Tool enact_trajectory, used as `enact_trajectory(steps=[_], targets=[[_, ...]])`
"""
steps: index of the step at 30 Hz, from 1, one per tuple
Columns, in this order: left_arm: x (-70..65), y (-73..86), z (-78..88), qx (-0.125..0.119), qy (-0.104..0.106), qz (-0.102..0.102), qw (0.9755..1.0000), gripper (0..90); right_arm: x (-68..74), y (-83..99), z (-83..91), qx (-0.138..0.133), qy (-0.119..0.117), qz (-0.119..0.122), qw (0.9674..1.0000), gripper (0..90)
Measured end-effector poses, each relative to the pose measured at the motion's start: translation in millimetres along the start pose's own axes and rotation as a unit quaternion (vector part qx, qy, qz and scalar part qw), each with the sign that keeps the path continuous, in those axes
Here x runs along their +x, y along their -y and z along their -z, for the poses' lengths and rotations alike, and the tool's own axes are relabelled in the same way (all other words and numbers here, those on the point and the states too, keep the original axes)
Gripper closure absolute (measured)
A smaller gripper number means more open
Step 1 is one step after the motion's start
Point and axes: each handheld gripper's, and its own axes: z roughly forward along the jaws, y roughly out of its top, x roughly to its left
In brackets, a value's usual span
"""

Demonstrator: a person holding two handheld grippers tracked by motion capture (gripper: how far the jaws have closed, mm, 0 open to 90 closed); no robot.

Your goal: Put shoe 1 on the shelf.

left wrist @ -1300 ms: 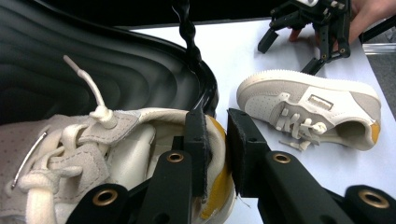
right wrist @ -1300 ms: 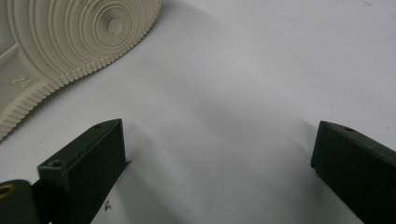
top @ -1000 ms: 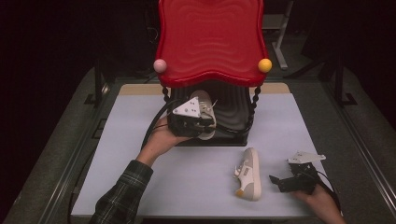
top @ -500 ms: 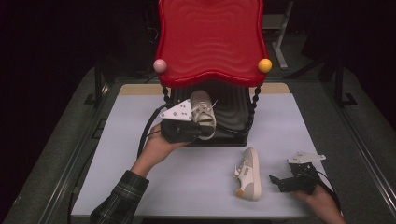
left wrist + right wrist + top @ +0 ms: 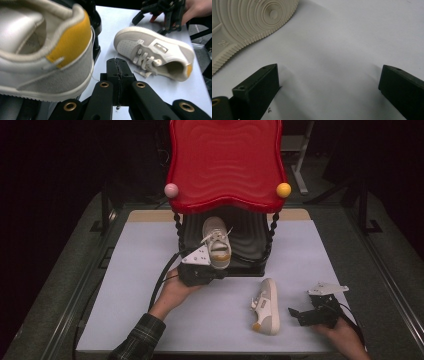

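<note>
Left gripper (image 5: 117, 72) pressed closed beside upright sneaker (image 5: 216, 242) on black shelf (image 5: 250, 247) under red canopy (image 5: 225, 162) — right gripper (image 5: 295, 315) (gaping, empty) near second sneaker (image 5: 266, 306), tipped sideways on counter (image 5: 125, 285).

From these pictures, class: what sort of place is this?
Probably a recording studio or lab, not a home: a dark room, a white mat on the table, a red shoe rack with a sneaker, and handheld grippers with cameras.
</note>
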Motion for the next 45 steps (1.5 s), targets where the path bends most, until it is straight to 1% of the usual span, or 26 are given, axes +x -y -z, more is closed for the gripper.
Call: enact_trajectory(steps=[1,3,6,7,11,13,16,19,22,24,25,26,27,28,29,30,31,32,33,34,36,39,40,42,44,45], targets=[[0.9,2.5,-1.5,0.005,-0.003,-0.001,1.0000,90.0,0.0,0.0,0.0,0.000,0.000,0.000,1.0000,2.3],[1.0,3.8,-2.4,0.005,-0.008,-0.001,1.0000,90.0,0.1,0.0,0.1,0.000,0.000,0.000,1.0000,2.3],[2.6,6.2,-3.1,0.007,-0.025,-0.006,0.9996,90.0,0.0,-0.1,0.0,0.000,0.000,0.000,1.0000,2.3],[3.0,6.3,-2.8,0.003,-0.026,-0.002,0.9997,90.0,0.0,0.0,0.0,0.000,-0.001,0.000,1.0000,2.3],[2.3,5.0,-1.4,0.002,-0.030,-0.008,0.9995,90.0,0.0,-0.1,0.0,0.000,0.000,0.000,1.0000,2.3],[2.7,3.9,1.2,0.000,-0.032,-0.007,0.9995,90.0,0.0,-0.1,0.0,0.000,0.000,0.000,1.0000,2.3],[5.2,2.3,5.5,0.003,-0.041,-0.006,0.9992,90.0,0.0,0.0,0.0,0.000,0.000,0.000,1.0000,2.3],[7.2,1.2,8.8,-0.003,-0.044,-0.004,0.9990,90.0,0.0,-0.1,0.0,0.000,0.000,0.000,1.0000,2.3],[10.4,-2.5,14.1,-0.008,-0.051,-0.004,0.9987,90.0,0.0,-0.1,0.0,0.000,0.000,-0.001,1.0000,2.3],[14.3,-7.5,19.0,-0.012,-0.060,-0.007,0.9981,90.0,0.0,-0.1,0.0,0.000,-0.001,-0.001,1.0000,2.3],[14.3,-7.5,19.0,-0.012,-0.060,-0.007,0.9981,90.0,0.0,-0.1,0.0,0.000,-0.001,-0.001,1.0000,2.3],[17.8,-10.9,21.9,-0.016,-0.065,-0.006,0.9977,90.0,0.0,-0.1,0.0,0.000,-0.001,0.000,1.0000,2.3],[17.8,-10.9,21.9,-0.016,-0.065,-0.006,0.9977,90.0,0.0,-0.1,0.0,0.000,-0.001,0.000,1.0000,2.3],[19.9,-12.5,23.4,-0.019,-0.069,-0.005,0.9975,90.0,0.0,-0.1,0.0,0.000,-0.001,0.000,1.0000,2.3],[25.9,-16.4,27.9,-0.028,-0.072,0.001,0.9970,90.0,0.0,-0.1,0.0,0.000,-0.001,0.000,1.0000,2.3],[25.9,-16.4,27.9,-0.028,-0.072,0.001,0.9970,90.0,0.0,-0.1,0.0,0.000,-0.001,0.000,1.0000,2.3],[29.0,-18.9,29.3,-0.030,-0.065,0.004,0.9974,90.0,0.0,-0.1,0.0,0.000,-0.001,0.000,1.0000,2.3],[32.3,-22.5,29.2,-0.019,-0.066,-0.005,0.9976,90.0,0.0,-0.1,0.0,0.000,-0.001,0.000,1.0000,2.3],[32.3,-22.5,29.2,-0.019,-0.066,-0.005,0.9976,90.0,0.0,-0.1,0.0,0.000,-0.001,0.000,1.0000,2.3],[33.8,-24.7,26.9,-0.008,-0.074,-0.009,0.9972,90.0,0.0,-0.1,0.0,0.000,-0.001,0.000,1.0000,2.3],[36.2,-24.9,26.1,-0.007,-0.076,-0.009,0.9970,90.0,0.0,-0.1,0.1,0.000,-0.001,0.000,1.0000,2.3],[40.0,-24.6,27.1,-0.013,-0.078,-0.003,0.9969,90.0,0.0,-0.1,0.1,0.000,-0.001,0.000,1.0000,2.3],[43.1,-24.5,27.9,-0.016,-0.083,-0.001,0.9964,90.0,0.0,-0.1,0.1,0.000,-0.001,0.000,1.0000,2.3],[44.4,-24.5,27.9,-0.018,-0.082,0.001,0.9965,90.0,0.0,-0.1,0.1,0.000,-0.001,0.000,1.0000,2.3],[46.2,-24.7,27.6,-0.017,-0.085,-0.002,0.9963,90.0,0.0,-0.1,0.0,-0.001,0.000,0.000,1.0000,2.3],[47.0,-24.0,26.1,-0.018,-0.085,0.003,0.9963,90.0,0.0,-0.1,0.0,-0.001,0.000,0.000,1.0000,2.3]])
